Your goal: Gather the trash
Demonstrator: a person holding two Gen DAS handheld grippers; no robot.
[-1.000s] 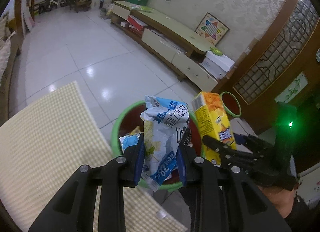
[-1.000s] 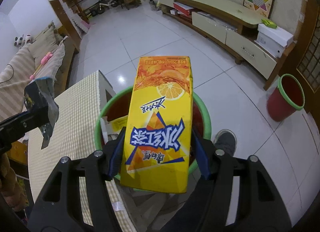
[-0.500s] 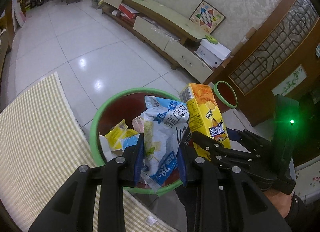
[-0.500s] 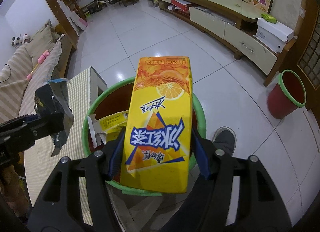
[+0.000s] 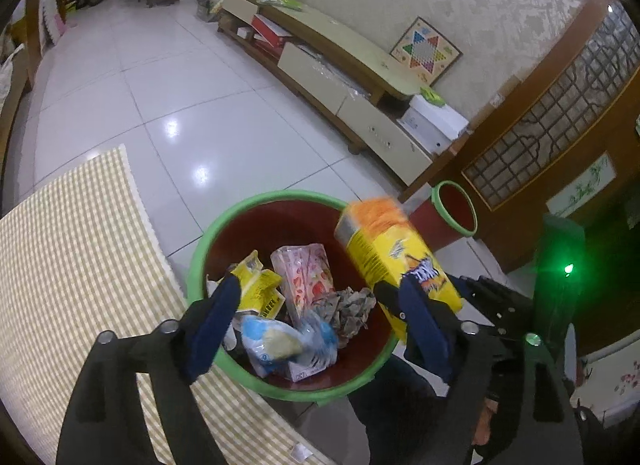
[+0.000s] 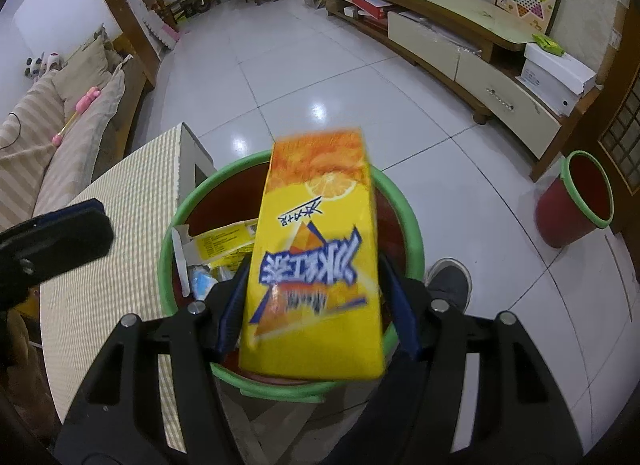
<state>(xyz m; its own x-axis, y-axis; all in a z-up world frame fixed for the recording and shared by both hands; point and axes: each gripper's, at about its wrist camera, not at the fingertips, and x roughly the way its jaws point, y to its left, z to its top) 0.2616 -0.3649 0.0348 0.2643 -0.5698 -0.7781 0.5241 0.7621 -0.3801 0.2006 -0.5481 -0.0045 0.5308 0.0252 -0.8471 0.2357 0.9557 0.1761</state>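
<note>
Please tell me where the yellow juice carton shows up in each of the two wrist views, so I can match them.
Left wrist view: the yellow juice carton is right of centre, tilted over the right rim of the green-rimmed bin, beyond the right gripper.
Right wrist view: the carton fills the centre, between the right gripper's jaws.
Shared landmark: the smaller red bin by the wooden door.

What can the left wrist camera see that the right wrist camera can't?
Only the left wrist view looks down to the bottom of the green-rimmed bin, where a pink carton and crumpled paper lie. Only the right wrist view shows the striped sofa and a grey shoe on the floor. Both show that bin, the yellow drink carton over it, the checked tablecloth and a second bin by the door.
</note>
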